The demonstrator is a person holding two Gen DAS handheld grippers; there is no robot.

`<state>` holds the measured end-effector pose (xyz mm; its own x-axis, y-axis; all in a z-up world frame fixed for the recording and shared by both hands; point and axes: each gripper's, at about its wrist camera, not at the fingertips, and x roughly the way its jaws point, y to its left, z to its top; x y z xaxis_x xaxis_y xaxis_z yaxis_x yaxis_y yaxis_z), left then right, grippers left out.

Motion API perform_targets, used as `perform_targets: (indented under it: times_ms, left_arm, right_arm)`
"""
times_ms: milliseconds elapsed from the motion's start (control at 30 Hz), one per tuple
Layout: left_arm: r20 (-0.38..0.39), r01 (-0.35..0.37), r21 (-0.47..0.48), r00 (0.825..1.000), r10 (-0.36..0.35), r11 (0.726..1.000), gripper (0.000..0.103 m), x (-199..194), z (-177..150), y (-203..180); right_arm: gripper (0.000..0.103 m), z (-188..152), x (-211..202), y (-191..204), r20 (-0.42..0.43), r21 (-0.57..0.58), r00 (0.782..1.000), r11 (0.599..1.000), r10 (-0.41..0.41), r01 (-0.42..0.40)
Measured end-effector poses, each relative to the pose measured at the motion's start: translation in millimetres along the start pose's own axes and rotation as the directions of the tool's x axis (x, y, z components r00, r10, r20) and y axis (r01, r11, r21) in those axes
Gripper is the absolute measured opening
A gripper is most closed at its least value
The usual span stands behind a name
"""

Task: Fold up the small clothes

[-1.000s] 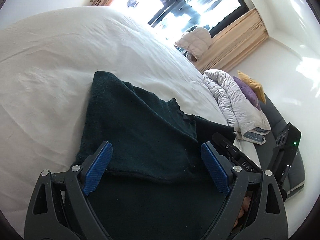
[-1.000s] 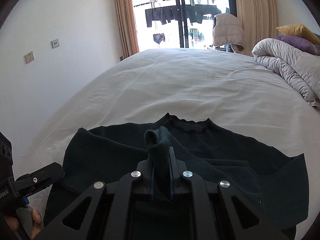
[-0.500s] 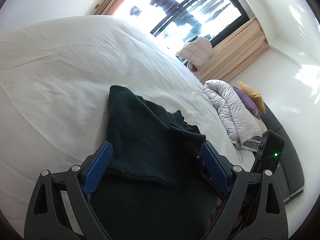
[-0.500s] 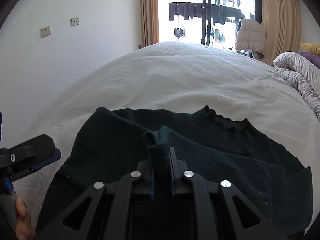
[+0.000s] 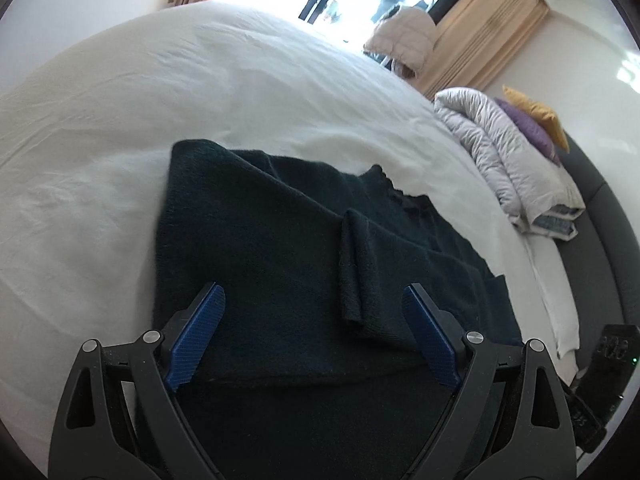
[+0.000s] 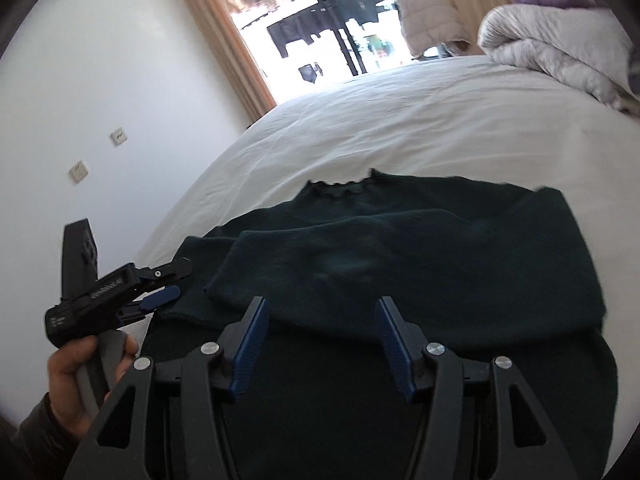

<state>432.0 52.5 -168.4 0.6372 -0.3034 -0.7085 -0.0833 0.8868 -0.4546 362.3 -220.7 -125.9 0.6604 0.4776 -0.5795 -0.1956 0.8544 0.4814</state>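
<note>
The sweater (image 5: pixel 280 248) was plain dark green, the bed sheet (image 5: pixel 200 92) white, the curtains (image 6: pixel 236 48) tan, the pillows (image 5: pixel 532 124) purple and yellow

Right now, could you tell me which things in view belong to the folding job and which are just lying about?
In use: dark green sweater, left tongs, right tongs, both open.
Lying about: grey duvet, purple pillow, yellow pillow, beige jacket.

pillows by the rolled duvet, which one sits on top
The yellow pillow sits on top, resting on the purple pillow, which lies directly against the rolled grey duvet at the far side of the bed.
</note>
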Motion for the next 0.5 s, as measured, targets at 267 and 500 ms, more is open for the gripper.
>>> perform_targets:
  times_ms: [267,500]
  left_arm:
    - [-0.112,-0.126,0.120,0.984,0.139,0.985,0.069,47,19,-31]
    - [-0.105,-0.132,0.123,0.984,0.145,0.984,0.010,47,9,-33]
  right_arm:
    - [0.054,-13,-36,-85,0.033,0.237,0.999,0.971,-0.028,0.019]
    - [0.054,-16,-23,-120,0.016,0.452,0.996,0.888,0.083,-0.082]
